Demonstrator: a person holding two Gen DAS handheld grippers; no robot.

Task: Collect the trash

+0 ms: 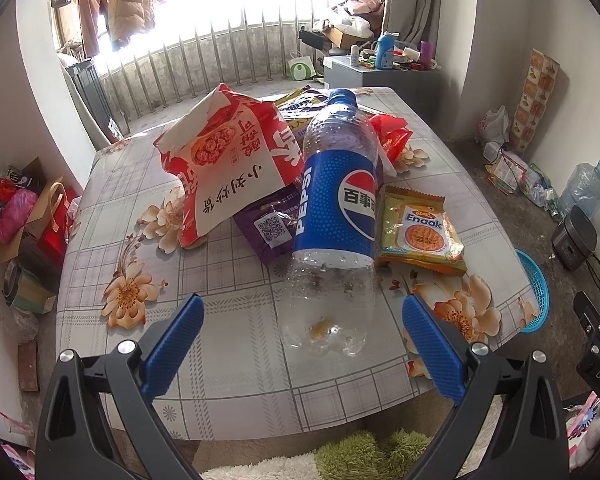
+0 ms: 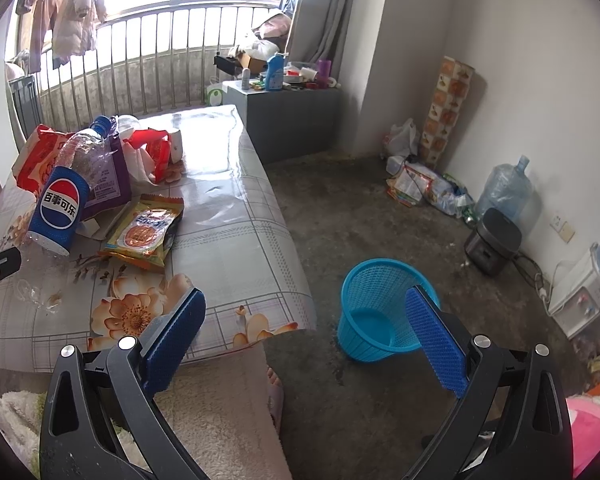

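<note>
An empty Pepsi bottle [image 1: 334, 216] lies on the table [image 1: 228, 360] with its base toward me, leaning on a red-and-white snack bag [image 1: 228, 164] and a purple packet [image 1: 270, 230]. A yellow Enaak wrapper [image 1: 420, 230] lies to its right, a red wrapper [image 1: 394, 136] behind. My left gripper [image 1: 302, 320] is open, its fingers either side of the bottle's base, not touching. My right gripper [image 2: 306, 314] is open and empty past the table's right edge, above the floor near the blue bin [image 2: 380, 312]. The bottle [image 2: 60, 208] and Enaak wrapper [image 2: 144, 236] also show there.
The blue mesh bin [image 1: 534, 296] stands on the floor right of the table. A grey cabinet [image 2: 292, 116] with clutter stands behind. Water jugs [image 2: 504, 188], a black cooker [image 2: 492, 244] and bags line the right wall. Boxes and bags [image 1: 24, 216] sit left of the table.
</note>
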